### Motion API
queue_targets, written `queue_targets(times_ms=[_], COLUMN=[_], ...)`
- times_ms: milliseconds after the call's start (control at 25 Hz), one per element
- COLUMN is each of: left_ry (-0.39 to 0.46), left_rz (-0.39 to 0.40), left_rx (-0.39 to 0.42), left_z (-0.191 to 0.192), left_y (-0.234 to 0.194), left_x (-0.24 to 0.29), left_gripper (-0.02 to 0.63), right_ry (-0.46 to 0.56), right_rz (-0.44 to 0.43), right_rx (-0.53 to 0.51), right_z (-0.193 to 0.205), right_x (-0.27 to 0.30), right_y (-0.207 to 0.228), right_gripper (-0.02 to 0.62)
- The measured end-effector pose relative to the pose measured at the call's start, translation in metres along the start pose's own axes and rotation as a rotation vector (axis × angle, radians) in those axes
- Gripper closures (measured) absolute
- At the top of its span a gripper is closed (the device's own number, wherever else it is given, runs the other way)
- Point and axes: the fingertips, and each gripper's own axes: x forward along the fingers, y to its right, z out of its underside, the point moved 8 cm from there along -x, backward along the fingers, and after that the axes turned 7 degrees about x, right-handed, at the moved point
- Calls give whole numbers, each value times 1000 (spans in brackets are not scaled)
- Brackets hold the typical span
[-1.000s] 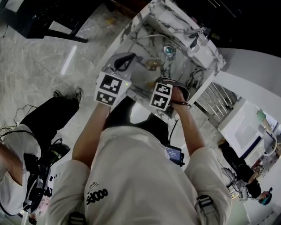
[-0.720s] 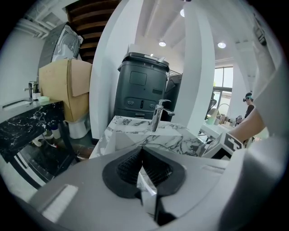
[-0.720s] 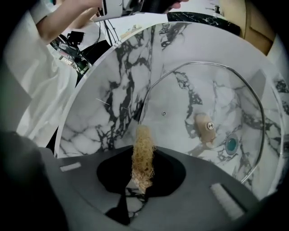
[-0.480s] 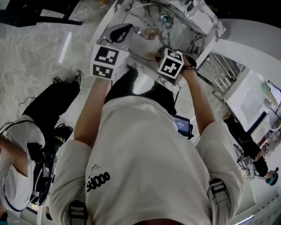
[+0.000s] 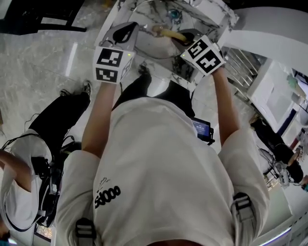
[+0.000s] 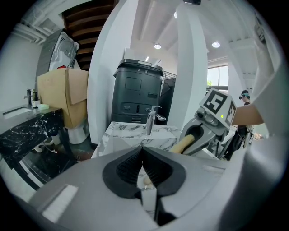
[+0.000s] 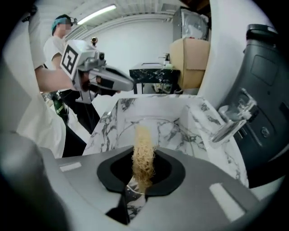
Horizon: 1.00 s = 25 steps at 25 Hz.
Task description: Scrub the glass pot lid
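The glass pot lid (image 7: 177,121) lies in the marble sink basin (image 7: 121,113); its rim shows as a thin arc and its knob (image 5: 173,14) as a small dark dot in the head view. My right gripper (image 7: 143,168) is shut on a tan loofah scrubber (image 7: 143,153), which points down into the basin over the lid. In the head view the scrubber (image 5: 169,33) sticks out left from the right gripper (image 5: 186,36). My left gripper (image 6: 142,157) is shut with nothing in it and hovers at the sink's left edge (image 5: 126,31), apart from the lid.
A chrome faucet (image 7: 231,120) stands at the basin's right side. A dark machine (image 6: 137,94) and a cardboard box (image 6: 63,97) stand behind the sink. Another person (image 5: 33,158) is at the left on the floor.
Both grippers have moved forward to the sink. The right one has carried the scrubber out over the basin; the left one has stayed shut at the rim.
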Motion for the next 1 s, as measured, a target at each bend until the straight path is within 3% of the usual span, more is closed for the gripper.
queue_targets(times_ms=[440, 1000], left_ry=[112, 369], left_rz=[-15, -25], left_rx=[95, 286], left_z=[-62, -183], left_y=[1, 5], left_x=[-19, -50], left_gripper=[595, 596], right_ry=[376, 720], right_rz=[239, 575], right_rx=[190, 218], right_z=[-29, -45], right_x=[-113, -259], right_y=[15, 2], right_gripper=[549, 549])
